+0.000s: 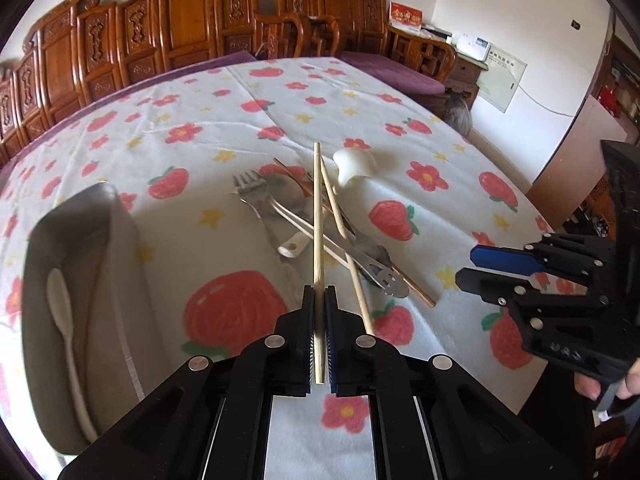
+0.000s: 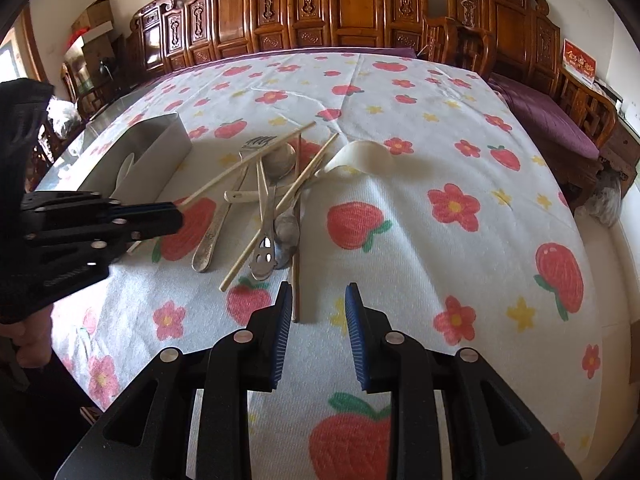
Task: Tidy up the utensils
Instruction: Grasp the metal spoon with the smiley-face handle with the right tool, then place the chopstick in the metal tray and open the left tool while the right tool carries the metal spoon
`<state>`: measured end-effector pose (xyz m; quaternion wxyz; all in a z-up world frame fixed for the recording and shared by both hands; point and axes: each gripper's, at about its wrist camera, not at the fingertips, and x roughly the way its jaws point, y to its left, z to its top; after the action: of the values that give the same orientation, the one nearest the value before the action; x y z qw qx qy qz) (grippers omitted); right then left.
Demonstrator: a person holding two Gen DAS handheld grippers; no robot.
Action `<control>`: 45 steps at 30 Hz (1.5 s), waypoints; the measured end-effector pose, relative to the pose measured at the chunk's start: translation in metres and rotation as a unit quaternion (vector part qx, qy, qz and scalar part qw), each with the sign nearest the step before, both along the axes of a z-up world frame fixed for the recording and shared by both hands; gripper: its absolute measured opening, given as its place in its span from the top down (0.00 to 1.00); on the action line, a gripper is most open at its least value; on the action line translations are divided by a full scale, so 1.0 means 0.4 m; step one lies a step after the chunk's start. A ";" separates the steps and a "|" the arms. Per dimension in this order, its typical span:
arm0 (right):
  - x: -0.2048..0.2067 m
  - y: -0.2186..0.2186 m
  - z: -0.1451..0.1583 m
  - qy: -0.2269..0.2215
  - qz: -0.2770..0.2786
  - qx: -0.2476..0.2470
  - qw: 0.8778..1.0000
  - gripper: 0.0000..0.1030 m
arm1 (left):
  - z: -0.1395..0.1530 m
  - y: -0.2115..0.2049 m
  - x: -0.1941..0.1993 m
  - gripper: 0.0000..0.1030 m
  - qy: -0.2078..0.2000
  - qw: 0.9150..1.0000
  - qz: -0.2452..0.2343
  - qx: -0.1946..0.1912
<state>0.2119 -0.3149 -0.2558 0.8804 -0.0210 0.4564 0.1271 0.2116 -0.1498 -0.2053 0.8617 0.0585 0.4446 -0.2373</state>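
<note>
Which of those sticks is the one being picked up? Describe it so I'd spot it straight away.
Find the strawberry-print tablecloth and the heap of cutlery beside the metal tray. The pale bamboo chopstick pinched in the left gripper slants over the fork and spoons, while the other pale chopstick lies loose in the heap.

Left gripper [image 1: 319, 300] clamps a pale chopstick [image 1: 317, 216] over the utensil pile [image 1: 320, 224]; white spoon [image 1: 66, 328] lies in the metal tray [image 1: 124, 272], right gripper [image 1: 466, 268] hovers nearby

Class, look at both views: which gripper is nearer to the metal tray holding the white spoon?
Left. The left gripper, shut on a chopstick, sits just beside the metal tray. The right gripper hangs open on the far side of the utensil pile from it.
</note>
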 end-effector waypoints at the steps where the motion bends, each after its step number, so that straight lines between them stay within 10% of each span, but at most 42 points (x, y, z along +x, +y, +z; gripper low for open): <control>1: 0.002 0.003 0.002 -0.003 0.000 -0.001 1.000 0.71 | 0.007 0.010 -0.005 0.96 -0.003 1.000 0.002 -0.003; 28: 0.273 0.195 -0.066 0.067 0.034 -0.046 0.996 0.90 | 0.094 0.164 -0.024 0.96 -0.043 0.997 0.028 -0.049; 45: 0.312 0.157 -0.077 0.141 -0.012 0.031 0.989 0.92 | 0.102 0.168 -0.027 0.96 -0.045 0.997 0.026 -0.052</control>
<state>0.3368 -0.2521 -0.2867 0.8089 0.0296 0.5721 0.1320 0.2010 -0.0826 -0.1645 0.8884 0.0126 0.3942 -0.2348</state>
